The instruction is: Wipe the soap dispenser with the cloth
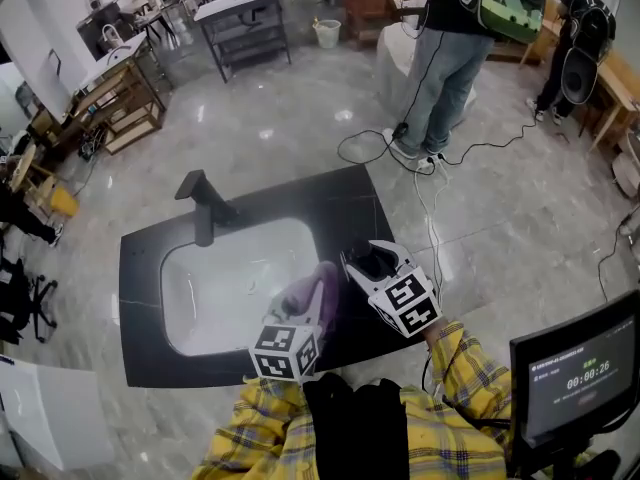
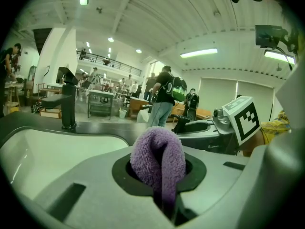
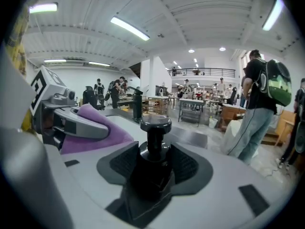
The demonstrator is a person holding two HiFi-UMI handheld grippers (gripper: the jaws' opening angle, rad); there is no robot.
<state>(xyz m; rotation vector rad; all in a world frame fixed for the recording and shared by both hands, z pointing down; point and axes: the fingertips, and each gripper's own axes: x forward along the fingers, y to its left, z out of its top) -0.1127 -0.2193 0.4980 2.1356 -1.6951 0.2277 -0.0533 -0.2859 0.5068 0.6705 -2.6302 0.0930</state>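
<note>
The right gripper [image 1: 372, 261] is clamped on the black soap dispenser [image 3: 153, 142], which stands upright between its pads, with the pump head above them. The left gripper [image 1: 320, 293] pinches the purple cloth [image 2: 159, 159] and sits just beside the dispenser, on its left — so I judge the wipe needs only a short sideways reach to the bottle.

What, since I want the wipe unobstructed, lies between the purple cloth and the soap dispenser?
No object; in the right gripper view, only a jaw of the right gripper separates the cloth from the soap dispenser.
</note>
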